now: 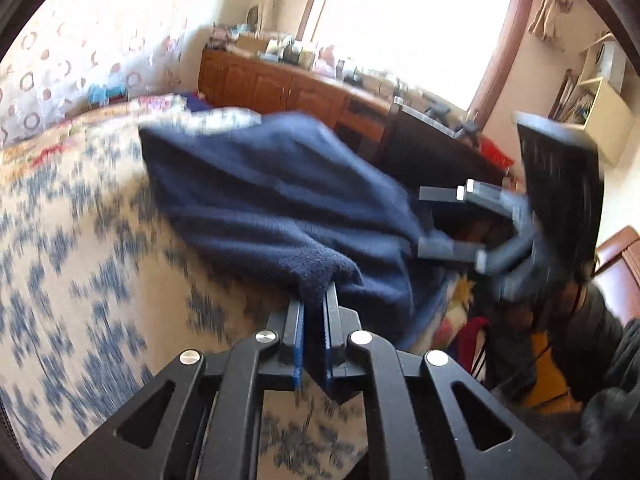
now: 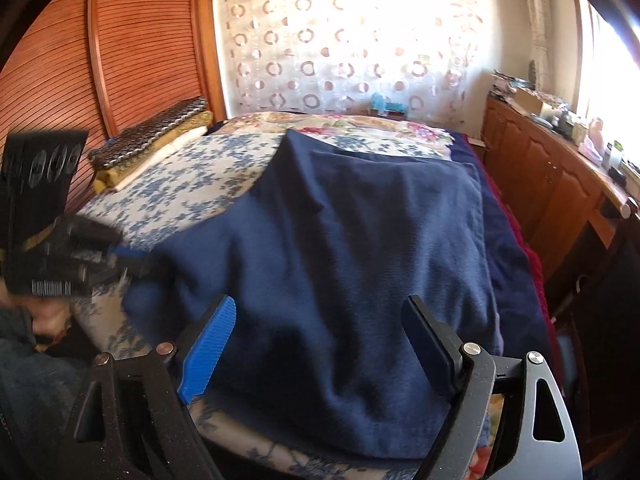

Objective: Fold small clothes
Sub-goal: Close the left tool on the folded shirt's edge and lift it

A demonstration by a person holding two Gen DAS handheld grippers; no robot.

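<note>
Dark blue cloth (image 2: 352, 248) spread flat on the bed (image 2: 192, 176), long way running from the near edge up toward the far curtain. Near left corner pinched tight in the left hand-held gripper (image 1: 316, 300), shut on a fold of the fleece and lifting it a little off the bed. Right hand-held gripper (image 2: 324, 344) wide open, one finger on each side of the near right part of the cloth, just above it, gripping nothing yet. Seen from the left camera: right hand-held gripper at the cloth's right edge, fingers apart, pointing in at it. Likely next: shut the right one on its corner, then carry both near corners away to the far edge to fold in half. Left side ready, right side nearer to the loose corner.
</note>
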